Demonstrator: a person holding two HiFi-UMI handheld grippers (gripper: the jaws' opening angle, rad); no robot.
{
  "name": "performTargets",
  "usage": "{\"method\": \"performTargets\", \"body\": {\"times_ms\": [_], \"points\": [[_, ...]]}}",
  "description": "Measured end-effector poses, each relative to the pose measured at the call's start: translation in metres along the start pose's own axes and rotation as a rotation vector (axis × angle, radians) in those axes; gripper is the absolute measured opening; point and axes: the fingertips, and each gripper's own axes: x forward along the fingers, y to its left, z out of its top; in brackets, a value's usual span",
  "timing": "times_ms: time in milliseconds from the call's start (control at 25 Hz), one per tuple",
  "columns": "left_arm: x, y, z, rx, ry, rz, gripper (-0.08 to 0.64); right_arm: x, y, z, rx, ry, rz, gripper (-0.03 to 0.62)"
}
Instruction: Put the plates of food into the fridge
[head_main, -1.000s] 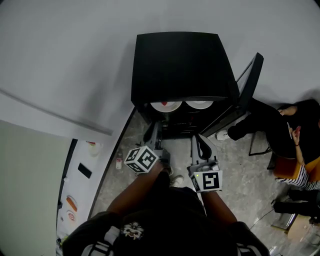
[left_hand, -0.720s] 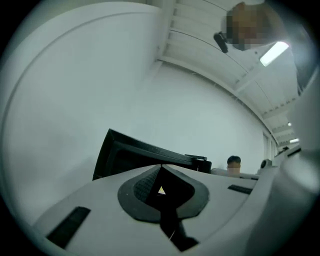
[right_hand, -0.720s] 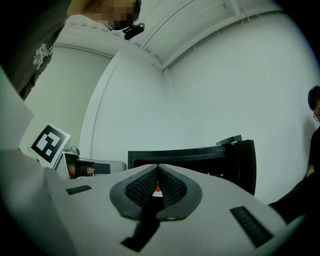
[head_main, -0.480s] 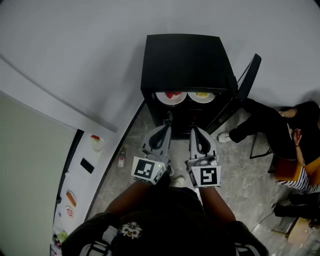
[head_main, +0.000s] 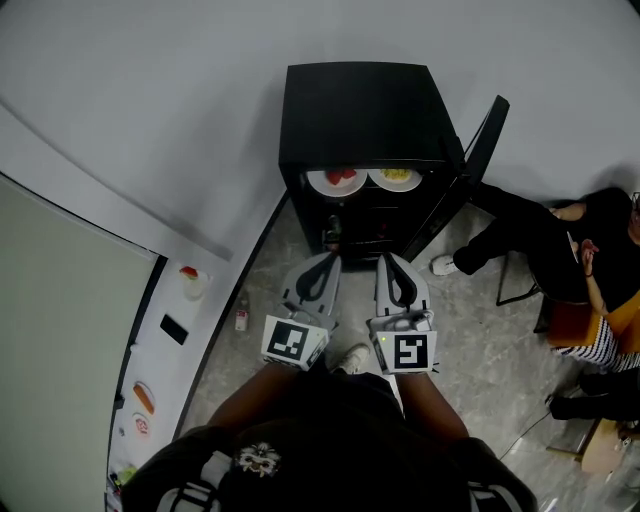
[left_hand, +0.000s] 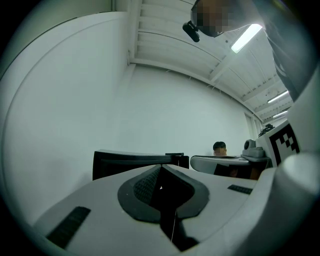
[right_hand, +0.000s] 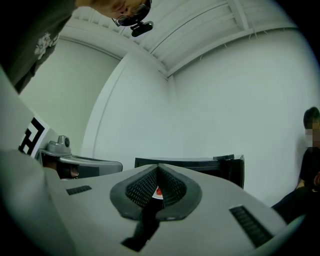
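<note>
Next, the fridge door (head_main: 486, 141) at upper right is best pushed flat-on; left tongs (head_main: 329, 257) and right tongs (head_main: 386, 258) are clenched empty.

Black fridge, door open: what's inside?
Top shelf of the black fridge: a white plate with red food left, a white plate with yellow food right. Below is dark; contents hidden.

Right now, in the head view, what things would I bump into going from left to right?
black phone → small bottle on the floor → left gripper → right gripper → seated person
</note>
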Motion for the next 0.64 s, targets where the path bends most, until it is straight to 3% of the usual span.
{"method": "performTargets", "body": {"times_ms": [640], "points": [[-0.016,0.0,0.004,0.009,-0.016,-0.042,0.023,-0.018,0.019,0.013,-0.048,-0.024,-0.014,0.025]]}}
